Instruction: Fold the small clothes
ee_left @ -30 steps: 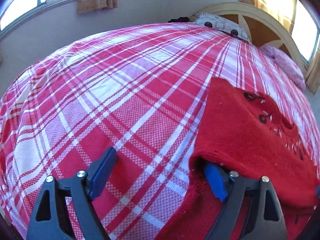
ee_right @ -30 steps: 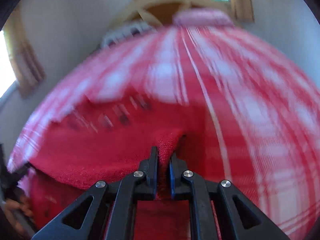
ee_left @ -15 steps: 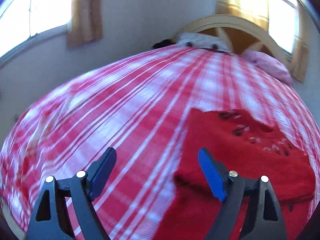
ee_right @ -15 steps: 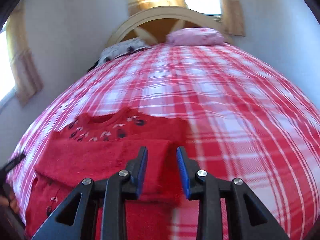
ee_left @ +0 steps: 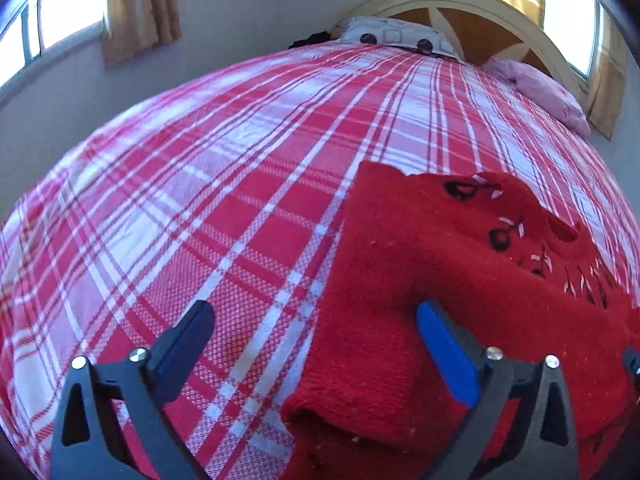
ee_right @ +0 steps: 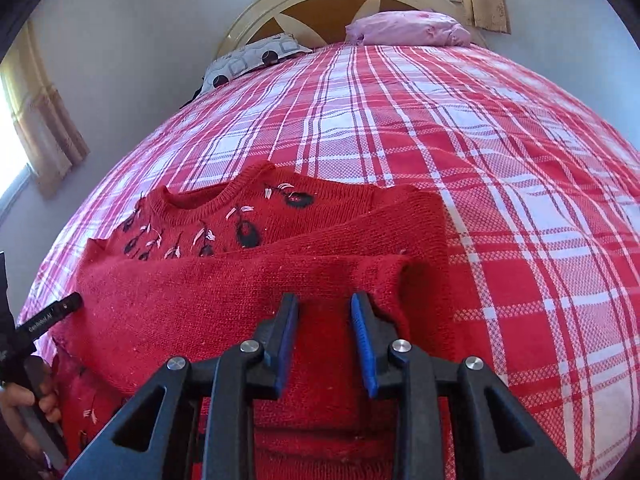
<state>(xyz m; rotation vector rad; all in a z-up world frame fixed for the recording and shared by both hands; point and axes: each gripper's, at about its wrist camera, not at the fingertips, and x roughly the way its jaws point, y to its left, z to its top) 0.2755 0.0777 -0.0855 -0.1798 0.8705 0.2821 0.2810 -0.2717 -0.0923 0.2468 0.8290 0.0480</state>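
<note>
Red knitted sweater (ee_right: 256, 300) with black and white embroidery below its round neckline lies on a bed covered by a red and white plaid bedspread (ee_right: 440, 128). Its sleeves are folded across the chest, forming a thick band of red knit under the embroidered yoke. In the left wrist view the same sweater (ee_left: 460, 280) fills the lower right, its near edge rolled into a soft fold.

The left gripper (ee_left: 312, 322) has its jaws spread wide and holds nothing; one blue-padded finger hangs over bare plaid, the other over the sweater's left side. The right gripper (ee_right: 324, 320) has its jaws parted by a narrow gap, also holding nothing, poised over the folded sleeve near the sweater's right edge.

At the head of the bed, a grey patterned pillow (ee_right: 252, 60) and a pink pillow (ee_right: 408, 28) rest against a cream and brown arched headboard (ee_right: 332, 0). Tan curtains (ee_left: 140, 4) hang beside bright windows.
</note>
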